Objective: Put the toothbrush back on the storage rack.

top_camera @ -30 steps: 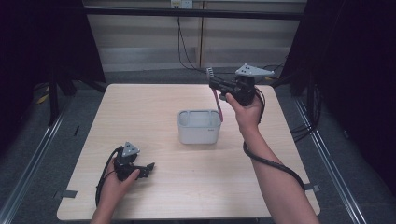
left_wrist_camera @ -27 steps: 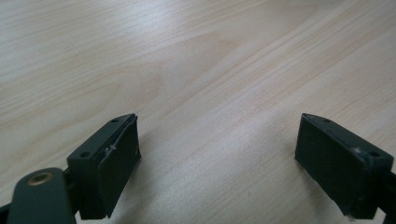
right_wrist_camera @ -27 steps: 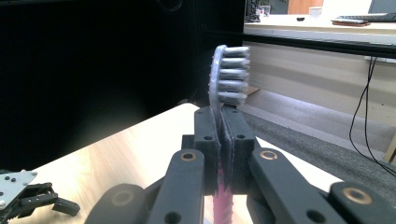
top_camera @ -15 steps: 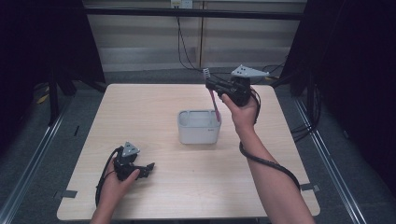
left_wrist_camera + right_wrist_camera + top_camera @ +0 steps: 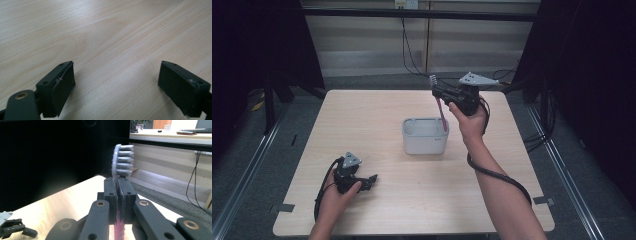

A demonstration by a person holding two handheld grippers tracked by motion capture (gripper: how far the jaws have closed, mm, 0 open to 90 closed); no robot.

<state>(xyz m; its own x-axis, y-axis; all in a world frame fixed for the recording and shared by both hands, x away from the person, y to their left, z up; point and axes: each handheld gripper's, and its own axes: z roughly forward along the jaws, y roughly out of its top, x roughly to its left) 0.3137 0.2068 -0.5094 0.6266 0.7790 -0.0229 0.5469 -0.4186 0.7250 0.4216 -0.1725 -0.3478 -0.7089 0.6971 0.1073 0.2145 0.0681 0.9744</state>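
Up above the worktop [image 5: 377, 120], my right hand-held gripper [image 5: 438, 93] is clamped on a pink toothbrush [image 5: 441, 112]. Its bristled head [image 5: 123, 160] sticks out past the jaws, and its handle slants down toward the white tub [image 5: 424, 136]. My left hand-held gripper [image 5: 371, 181] rests on the worktop, jaws wide apart and empty.
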